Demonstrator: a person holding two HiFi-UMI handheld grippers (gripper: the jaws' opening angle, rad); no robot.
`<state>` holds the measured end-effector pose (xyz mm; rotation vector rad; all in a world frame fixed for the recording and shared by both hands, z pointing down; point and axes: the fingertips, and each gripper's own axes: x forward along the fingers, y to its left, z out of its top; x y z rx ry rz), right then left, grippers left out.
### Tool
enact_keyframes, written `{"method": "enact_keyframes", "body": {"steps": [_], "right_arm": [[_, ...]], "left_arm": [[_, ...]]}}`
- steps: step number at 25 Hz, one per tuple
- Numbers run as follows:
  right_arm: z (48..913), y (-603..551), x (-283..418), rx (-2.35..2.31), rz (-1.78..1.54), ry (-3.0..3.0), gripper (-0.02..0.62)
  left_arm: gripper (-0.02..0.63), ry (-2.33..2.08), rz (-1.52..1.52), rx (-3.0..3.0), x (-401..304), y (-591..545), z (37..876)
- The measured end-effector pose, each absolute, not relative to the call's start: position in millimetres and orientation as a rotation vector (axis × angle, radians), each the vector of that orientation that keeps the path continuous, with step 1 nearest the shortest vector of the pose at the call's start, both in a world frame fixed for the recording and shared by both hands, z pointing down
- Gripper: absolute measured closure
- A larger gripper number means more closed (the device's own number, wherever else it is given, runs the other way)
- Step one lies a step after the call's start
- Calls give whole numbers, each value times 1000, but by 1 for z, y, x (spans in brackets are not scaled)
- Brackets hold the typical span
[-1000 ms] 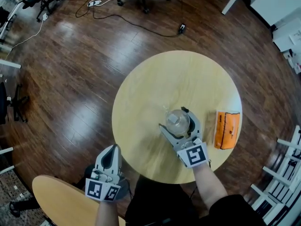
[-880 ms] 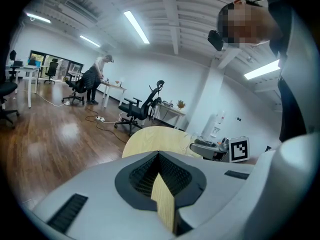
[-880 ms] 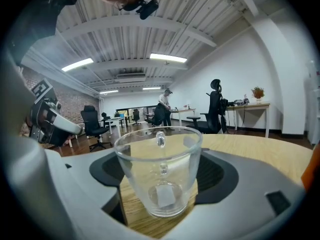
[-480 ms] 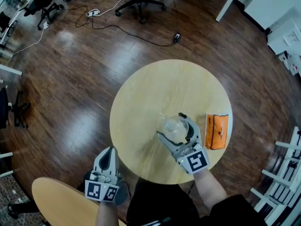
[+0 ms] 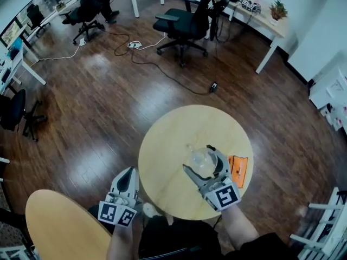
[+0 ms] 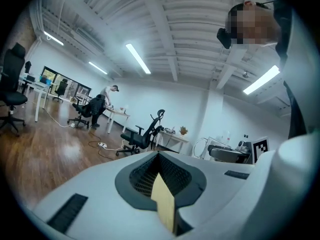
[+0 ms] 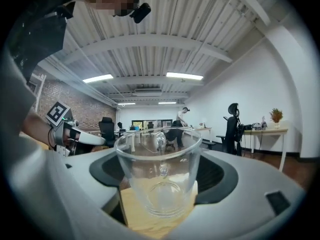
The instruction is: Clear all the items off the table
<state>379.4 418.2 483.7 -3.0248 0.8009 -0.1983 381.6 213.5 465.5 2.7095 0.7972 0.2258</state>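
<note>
- The glass cup [image 5: 203, 157] stands upright with its mouth up and its long axis vertical. The right gripper [image 5: 197, 158] clamps it from both sides over the near right part of the round table [image 5: 168, 134].
- The cup is clear, smooth and round, narrowing a little toward a thick base. The table top is pale matt wood, and the floor [image 5: 81, 107] is dark glossy planks.
- An orange packet [image 5: 237, 170], flat and rectangular, lies on the table just right of the cup, its long side running near to far.
- The left gripper [image 5: 128, 173] has its jaws pressed together on nothing, beyond the table's near left edge.
- Only the right gripper view shows the cup's side wall and taper. Only the head view shows the packet.
</note>
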Motion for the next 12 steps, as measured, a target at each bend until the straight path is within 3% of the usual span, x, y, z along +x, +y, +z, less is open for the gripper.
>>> {"method": "enact_keyframes", "body": {"steps": [6, 12], "right_arm": [[438, 338, 360, -2989, -79, 1058, 190], [422, 202, 311, -2822, -13, 1399, 190]], "left_arm": [[614, 597, 42, 2822, 341, 140, 425], [614, 225, -42, 2919, 244, -4, 416]]}}
